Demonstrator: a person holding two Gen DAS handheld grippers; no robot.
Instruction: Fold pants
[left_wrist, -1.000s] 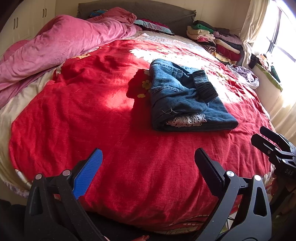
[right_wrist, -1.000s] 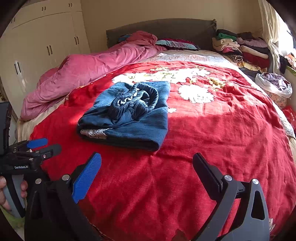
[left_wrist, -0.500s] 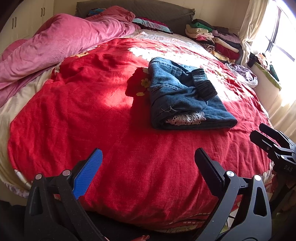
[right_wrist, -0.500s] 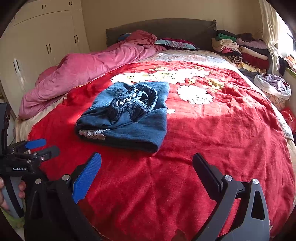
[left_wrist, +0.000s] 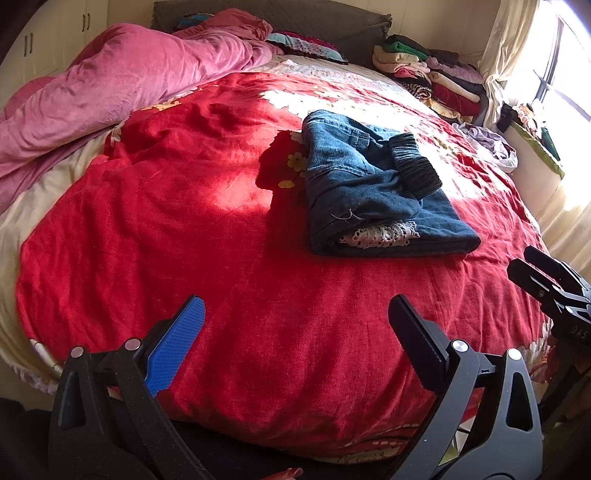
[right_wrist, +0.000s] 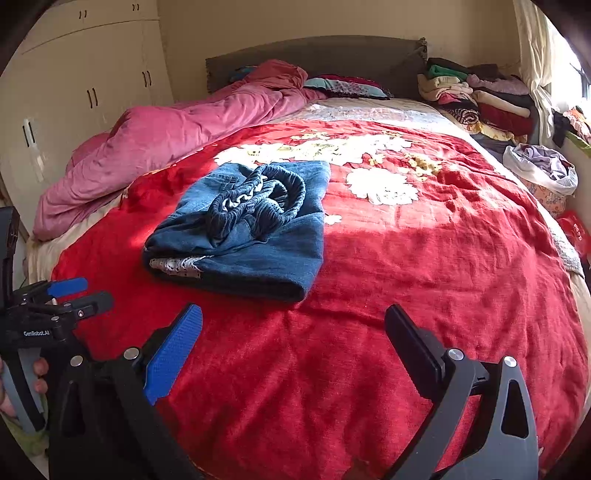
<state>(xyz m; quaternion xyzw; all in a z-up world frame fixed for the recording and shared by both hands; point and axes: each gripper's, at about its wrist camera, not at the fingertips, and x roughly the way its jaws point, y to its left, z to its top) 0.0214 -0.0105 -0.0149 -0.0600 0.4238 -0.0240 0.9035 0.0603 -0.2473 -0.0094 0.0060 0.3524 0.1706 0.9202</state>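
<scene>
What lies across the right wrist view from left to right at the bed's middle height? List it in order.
Wardrobe → pink duvet → folded jeans → white flower print on the red blanket → bag of clothes.

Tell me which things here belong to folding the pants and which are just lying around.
Part of the job:
folded jeans
left tool, open
right tool, open
red blanket under the jeans

Just lying about:
pink duvet
stack of clothes
pillow
bag of laundry
</scene>
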